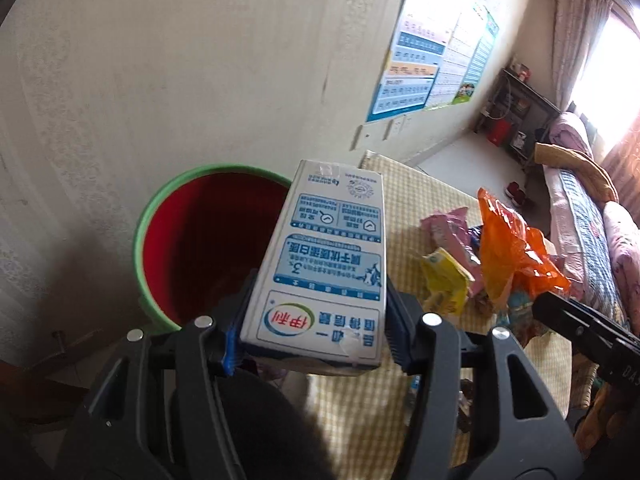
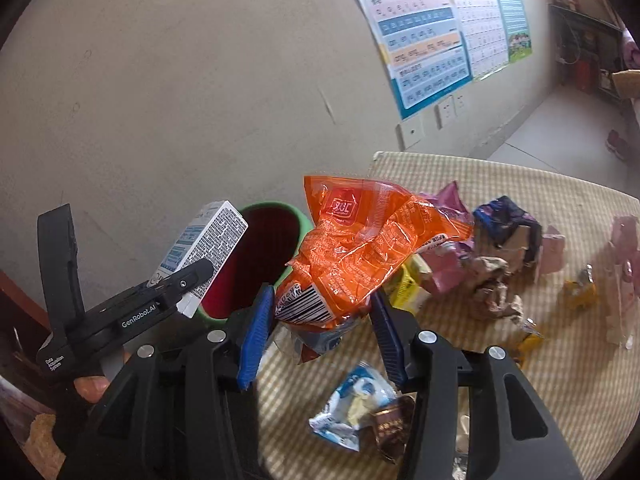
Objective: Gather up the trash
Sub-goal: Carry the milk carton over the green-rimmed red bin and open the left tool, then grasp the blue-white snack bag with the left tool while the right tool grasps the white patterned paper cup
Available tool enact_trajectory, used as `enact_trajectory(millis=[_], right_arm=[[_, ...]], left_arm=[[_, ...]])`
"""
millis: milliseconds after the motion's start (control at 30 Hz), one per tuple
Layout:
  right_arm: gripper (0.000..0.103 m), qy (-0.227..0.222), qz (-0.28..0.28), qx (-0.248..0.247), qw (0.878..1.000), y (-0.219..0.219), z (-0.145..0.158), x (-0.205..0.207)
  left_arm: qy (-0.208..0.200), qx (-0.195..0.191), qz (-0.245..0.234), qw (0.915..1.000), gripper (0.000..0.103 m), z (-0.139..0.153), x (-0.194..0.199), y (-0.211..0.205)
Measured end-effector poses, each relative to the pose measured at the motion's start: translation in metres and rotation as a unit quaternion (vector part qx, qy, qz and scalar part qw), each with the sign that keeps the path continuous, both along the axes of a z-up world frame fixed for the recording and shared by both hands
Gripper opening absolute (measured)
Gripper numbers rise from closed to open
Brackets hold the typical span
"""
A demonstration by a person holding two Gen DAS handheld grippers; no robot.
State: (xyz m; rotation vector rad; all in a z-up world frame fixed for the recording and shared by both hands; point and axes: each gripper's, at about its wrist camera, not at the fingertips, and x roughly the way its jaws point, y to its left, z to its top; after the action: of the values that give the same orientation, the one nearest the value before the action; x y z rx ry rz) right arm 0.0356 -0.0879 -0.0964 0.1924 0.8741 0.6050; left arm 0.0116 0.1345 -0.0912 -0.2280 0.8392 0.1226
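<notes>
Left wrist view: the milk carton (image 1: 320, 264) sits clamped between the left gripper (image 1: 316, 332) pads, its far end over the near rim of the red bucket (image 1: 208, 248) standing left of the table (image 1: 408, 200). The right gripper (image 2: 320, 332) is closed on the orange wrapper (image 2: 360, 248), held above the table's litter. Released too early, the carton may catch the rim and fall outside; the light wrapper could cling to a pad.

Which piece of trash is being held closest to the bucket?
The white milk carton in the left gripper; its end overlaps the red bucket's green rim. The orange wrapper, in the right gripper, hangs farther off.
</notes>
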Motion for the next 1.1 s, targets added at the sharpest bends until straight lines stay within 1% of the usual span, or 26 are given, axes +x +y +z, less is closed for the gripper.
enact_trajectory(millis=[133, 300, 367, 433, 500, 533, 567, 633, 700, 800, 967, 1100], right_arm=[[0.048, 0.021, 0.034, 0.016, 0.999, 0.039, -0.001, 0.016], [0.048, 0.054, 0.063, 0.041, 0.996, 0.082, -0.006, 0.044], [0.048, 0.058, 0.07, 0.045, 0.995, 0.099, -0.007, 0.055], [0.051, 0.059, 0.083, 0.049, 0.994, 0.116, -0.008, 0.065], [0.057, 0.065, 0.088, 0.049, 0.993, 0.127, -0.01, 0.073], [0.059, 0.064, 0.086, 0.047, 0.993, 0.131, -0.009, 0.074], [0.059, 0.061, 0.085, 0.045, 0.993, 0.134, -0.009, 0.077], [0.06, 0.054, 0.083, 0.044, 0.994, 0.134, -0.006, 0.075], [0.063, 0.05, 0.079, 0.043, 0.995, 0.127, -0.005, 0.07], [0.065, 0.041, 0.069, 0.037, 0.996, 0.107, 0.001, 0.057], [0.069, 0.016, 0.029, 0.008, 0.999, 0.052, 0.006, 0.036], [0.071, 0.005, -0.007, -0.028, 1.0, 0.003, 0.002, 0.014]], left_arm=[[0.009, 0.01, 0.036, 0.9993, 0.054, -0.005, 0.001, 0.034], [0.021, 0.014, 0.064, 0.9977, 0.054, -0.015, 0.006, 0.067], [0.022, 0.014, 0.072, 0.997, 0.054, -0.018, 0.01, 0.076], [0.024, 0.009, 0.08, 0.9965, 0.054, -0.021, 0.012, 0.084], [0.026, 0.002, 0.092, 0.9955, 0.058, -0.024, 0.013, 0.09], [0.026, -0.002, 0.095, 0.9951, 0.065, -0.025, 0.015, 0.092], [0.023, -0.005, 0.098, 0.9949, 0.068, -0.025, 0.014, 0.092], [0.021, -0.005, 0.097, 0.995, 0.07, -0.027, 0.014, 0.092], [0.02, -0.009, 0.09, 0.9957, 0.07, -0.027, 0.013, 0.089], [0.022, -0.018, 0.076, 0.9967, 0.07, -0.028, 0.015, 0.077], [0.026, -0.026, 0.024, 0.999, 0.073, -0.027, 0.008, 0.037], [0.043, -0.046, -0.025, 0.9977, 0.074, -0.031, 0.003, -0.002]])
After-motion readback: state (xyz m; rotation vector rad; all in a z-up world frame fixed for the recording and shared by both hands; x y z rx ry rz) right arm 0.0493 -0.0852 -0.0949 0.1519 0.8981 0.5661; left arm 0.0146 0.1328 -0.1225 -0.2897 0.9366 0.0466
